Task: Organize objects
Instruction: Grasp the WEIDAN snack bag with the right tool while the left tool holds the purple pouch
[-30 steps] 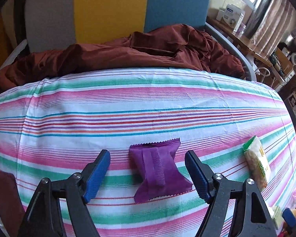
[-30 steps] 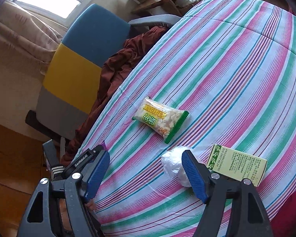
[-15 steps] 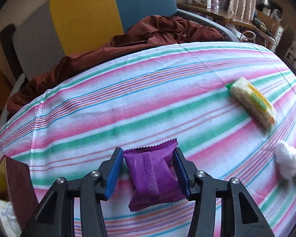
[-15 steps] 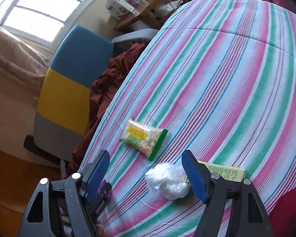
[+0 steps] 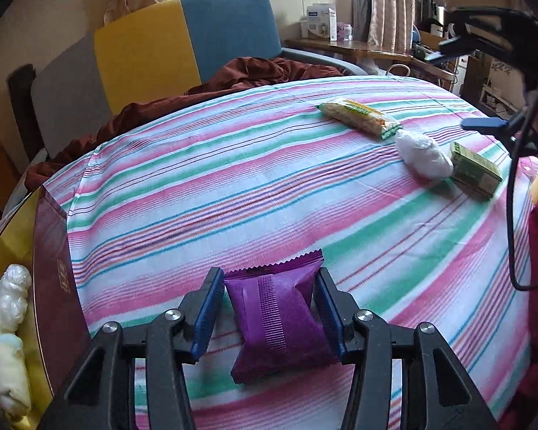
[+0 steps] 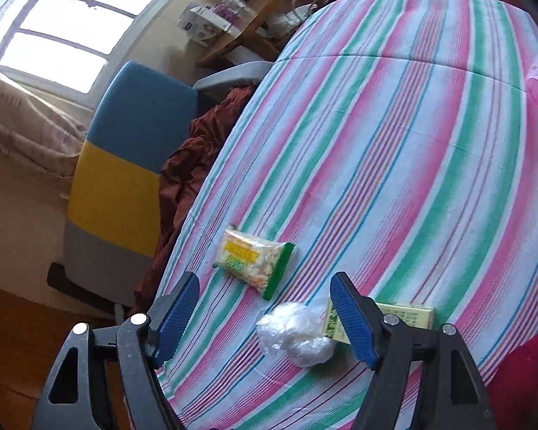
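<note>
My left gripper is shut on a purple snack packet and holds it above the striped cloth. A maroon box with a gold inside stands at the left and holds white wrapped items. A yellow-green snack bag, a white plastic-wrapped lump and a green carton lie at the far right. My right gripper is open and empty above the lump, with the snack bag ahead and the carton partly behind its right finger.
The striped cloth covers the round table. A blue, yellow and grey chair with a brown cloth stands behind it. A wooden side table with boxes is at the back right. My right gripper's body shows at the upper right.
My left gripper closed on the purple packet, lifted it and swung so the maroon box came into view at the left. My right gripper stayed open and shifted over the white lump.
</note>
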The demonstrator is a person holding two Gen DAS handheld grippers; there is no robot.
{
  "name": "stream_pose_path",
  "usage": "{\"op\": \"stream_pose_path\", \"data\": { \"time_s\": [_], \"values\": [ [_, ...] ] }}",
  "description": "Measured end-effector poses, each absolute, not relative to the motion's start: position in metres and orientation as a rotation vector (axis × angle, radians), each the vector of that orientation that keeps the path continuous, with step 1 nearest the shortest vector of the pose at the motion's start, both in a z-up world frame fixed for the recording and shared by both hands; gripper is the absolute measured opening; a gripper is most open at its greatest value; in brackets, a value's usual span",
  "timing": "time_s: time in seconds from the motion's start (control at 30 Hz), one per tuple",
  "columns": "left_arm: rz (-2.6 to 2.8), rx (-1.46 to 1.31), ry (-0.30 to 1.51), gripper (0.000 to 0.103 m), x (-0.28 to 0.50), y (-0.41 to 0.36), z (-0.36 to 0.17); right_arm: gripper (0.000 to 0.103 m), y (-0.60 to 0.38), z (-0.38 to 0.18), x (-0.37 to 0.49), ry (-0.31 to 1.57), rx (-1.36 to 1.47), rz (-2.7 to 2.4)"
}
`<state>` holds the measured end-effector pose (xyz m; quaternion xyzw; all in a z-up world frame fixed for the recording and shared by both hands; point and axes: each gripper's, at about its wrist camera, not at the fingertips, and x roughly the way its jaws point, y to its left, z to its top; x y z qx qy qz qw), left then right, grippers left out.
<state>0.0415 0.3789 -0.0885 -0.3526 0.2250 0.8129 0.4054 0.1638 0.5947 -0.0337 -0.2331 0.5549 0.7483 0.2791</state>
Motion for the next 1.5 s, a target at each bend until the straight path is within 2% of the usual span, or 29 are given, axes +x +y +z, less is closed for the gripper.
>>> {"op": "stream_pose_path", "data": {
  "time_s": [0.2,0.57,0.67,0.77,0.87,0.97,1.3,1.5],
  "values": [
    [2.034,-0.878,0.506,0.052,0.041,0.367,-0.092,0.077,0.572,-0.029,0.121,1.238,-0.876,2.109],
    [2.029,-0.868,0.482,0.053,0.042,0.365,-0.095,0.077,0.578,-0.040,0.125,1.211,-0.927,2.030],
    [2.022,-0.875,0.467,0.054,0.040,0.363,-0.095,0.077,0.573,-0.047,0.112,1.188,-1.036,2.030],
    [2.019,-0.878,0.459,0.054,0.040,0.363,-0.096,0.077,0.562,-0.048,0.098,1.059,-1.124,2.047],
    [2.019,-0.879,0.458,0.054,0.040,0.363,-0.096,0.076,0.549,-0.051,0.083,1.094,-1.207,2.160],
    [2.018,-0.879,0.458,0.054,0.039,0.362,-0.095,0.075,0.542,-0.044,0.079,1.027,-1.198,2.203],
    [2.020,-0.879,0.465,0.054,0.040,0.363,-0.095,0.075,0.565,-0.042,0.098,1.067,-1.071,2.048],
    [2.010,-0.885,0.443,0.055,0.039,0.361,-0.096,0.075,0.574,-0.039,0.056,0.804,-1.188,2.034]
  ]
}}
